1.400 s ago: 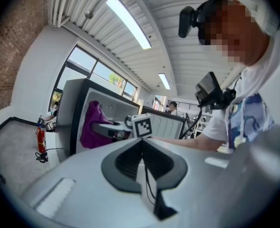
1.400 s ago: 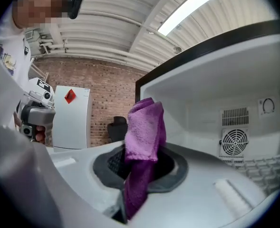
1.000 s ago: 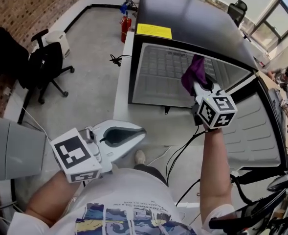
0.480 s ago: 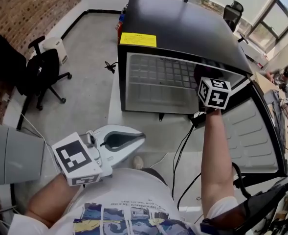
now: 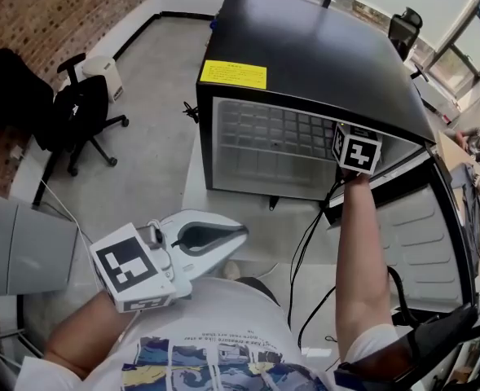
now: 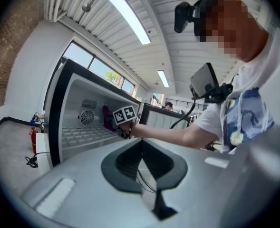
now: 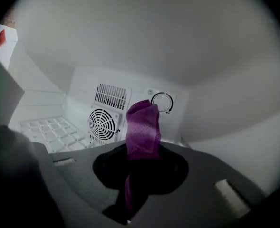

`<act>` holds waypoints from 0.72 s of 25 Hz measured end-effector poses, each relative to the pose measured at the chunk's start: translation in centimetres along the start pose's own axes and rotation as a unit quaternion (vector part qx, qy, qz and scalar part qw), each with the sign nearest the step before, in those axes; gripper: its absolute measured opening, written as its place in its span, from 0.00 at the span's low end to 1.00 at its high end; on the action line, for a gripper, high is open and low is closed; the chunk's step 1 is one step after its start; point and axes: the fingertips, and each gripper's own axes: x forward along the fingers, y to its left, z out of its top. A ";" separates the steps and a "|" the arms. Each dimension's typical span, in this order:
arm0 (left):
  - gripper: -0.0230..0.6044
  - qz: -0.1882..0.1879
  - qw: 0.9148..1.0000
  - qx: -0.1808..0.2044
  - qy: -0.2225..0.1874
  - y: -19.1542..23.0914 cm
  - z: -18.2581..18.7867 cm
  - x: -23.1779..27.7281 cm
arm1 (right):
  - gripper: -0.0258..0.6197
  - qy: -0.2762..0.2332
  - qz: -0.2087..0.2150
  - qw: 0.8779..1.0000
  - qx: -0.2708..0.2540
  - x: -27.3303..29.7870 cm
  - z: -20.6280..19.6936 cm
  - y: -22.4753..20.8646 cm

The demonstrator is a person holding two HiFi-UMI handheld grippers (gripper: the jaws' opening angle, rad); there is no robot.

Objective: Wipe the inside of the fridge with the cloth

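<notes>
The black fridge (image 5: 321,51) stands open, with its wire shelf (image 5: 276,137) showing. My right arm reaches inside, and only its marker cube (image 5: 356,149) shows in the head view. In the right gripper view, my right gripper (image 7: 142,148) is shut on a purple cloth (image 7: 143,127), which stands up in front of the back wall. The cloth is near the round fan grille (image 7: 103,123) and the dial (image 7: 162,101). The left gripper view also catches the cloth (image 6: 105,118) inside the fridge. My left gripper (image 5: 238,233) hangs outside, low at the left, shut with nothing in it.
The fridge door (image 5: 415,226) is swung open to the right. Black cables (image 5: 305,243) trail down in front of the fridge. An office chair (image 5: 68,108) and a small white unit (image 5: 105,72) stand on the floor to the left. A fire extinguisher (image 6: 33,134) is beside the fridge.
My right gripper has pushed deeper into the fridge with the cloth, which is now hidden in the head view. The left gripper has hardly moved.
</notes>
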 end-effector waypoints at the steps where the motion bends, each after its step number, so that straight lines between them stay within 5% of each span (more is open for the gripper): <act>1: 0.04 0.001 1.000 -0.001 0.000 0.1 0.0 0.1 | 0.13 0.004 -0.002 1.000 0.003 0.2 0.0 -0.1; 8: 0.04 0.008 1.000 -0.007 0.006 0.7 0.1 0.5 | 0.13 0.046 0.018 0.999 0.007 1.3 -0.5 1.2; 18: 0.04 0.015 1.000 -0.012 0.009 1.0 -0.2 -0.8 | 0.13 0.025 0.083 0.996 0.002 1.0 1.6 7.1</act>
